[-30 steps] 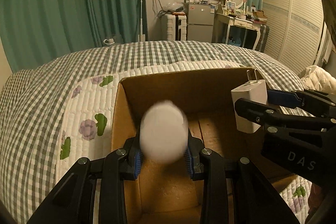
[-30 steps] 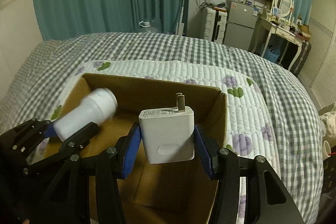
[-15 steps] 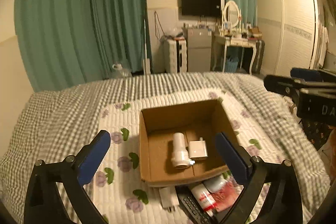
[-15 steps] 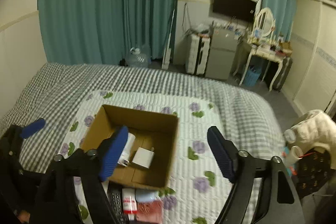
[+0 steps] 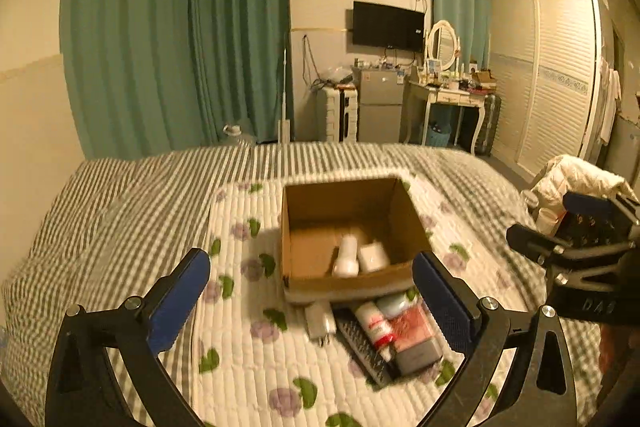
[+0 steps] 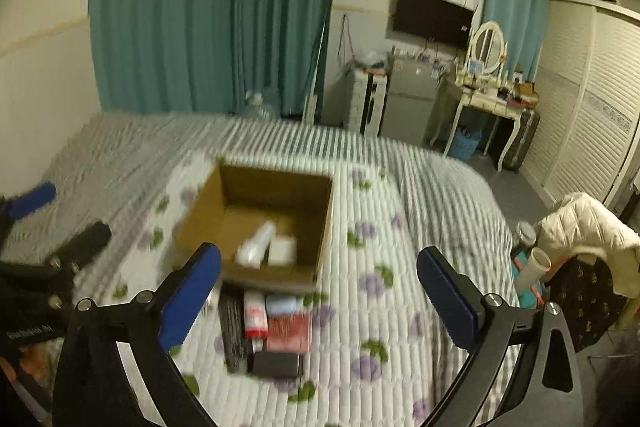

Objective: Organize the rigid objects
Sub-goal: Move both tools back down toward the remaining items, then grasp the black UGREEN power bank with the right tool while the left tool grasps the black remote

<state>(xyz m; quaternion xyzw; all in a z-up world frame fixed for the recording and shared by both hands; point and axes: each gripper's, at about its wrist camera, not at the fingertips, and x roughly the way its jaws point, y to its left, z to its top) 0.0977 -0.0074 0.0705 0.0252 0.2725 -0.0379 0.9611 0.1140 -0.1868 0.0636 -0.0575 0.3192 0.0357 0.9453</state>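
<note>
A cardboard box stands open on the quilted bed. Inside lie a white bottle and a white charger, side by side. In front of the box lie a second white charger, a black remote, a red-and-white tube, a red packet and a dark block. My left gripper and right gripper are both wide open and empty, held high above the bed, back from the box.
The floral quilt covers a checked bedspread. Green curtains, a fridge, a dressing table and a wardrobe stand behind the bed. A chair with a cream jacket is at the right.
Both grippers let go of the bottle and the charger, which now lie in the box. Both opened wide and pulled up and back from the box.
</note>
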